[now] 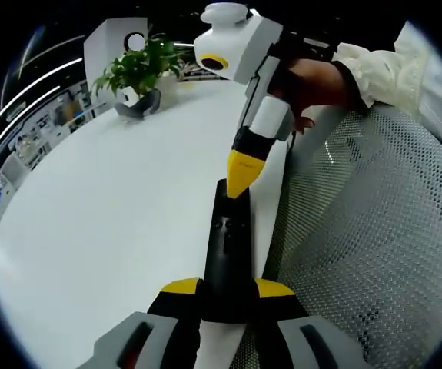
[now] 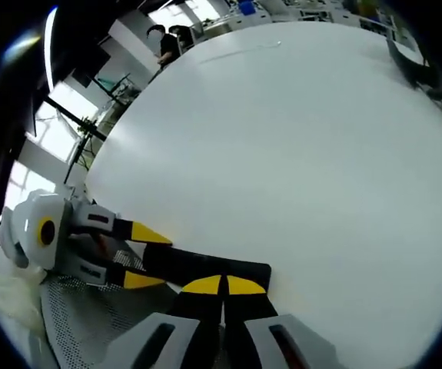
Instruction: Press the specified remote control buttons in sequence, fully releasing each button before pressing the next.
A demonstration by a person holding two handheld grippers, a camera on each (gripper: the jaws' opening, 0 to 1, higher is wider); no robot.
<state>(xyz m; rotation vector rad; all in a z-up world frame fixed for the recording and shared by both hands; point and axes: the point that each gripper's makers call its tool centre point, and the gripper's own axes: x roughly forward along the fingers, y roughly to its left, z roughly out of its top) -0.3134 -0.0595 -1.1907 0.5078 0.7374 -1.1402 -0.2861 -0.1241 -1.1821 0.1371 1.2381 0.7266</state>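
White table (image 1: 113,231) broad beneath the remote (image 1: 227,246), which lies at its near edge. Left gripper (image 1: 228,290) clamped on the remote's near end. Right gripper (image 1: 238,187) closed, tips together, pressing its far end. Risk: slipping off the button, or tipping the remote off the edge.

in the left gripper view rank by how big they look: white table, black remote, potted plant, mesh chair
1. white table
2. mesh chair, close to the camera, so the gap with the table is unsure
3. black remote
4. potted plant, far off, so likely bigger than it looks
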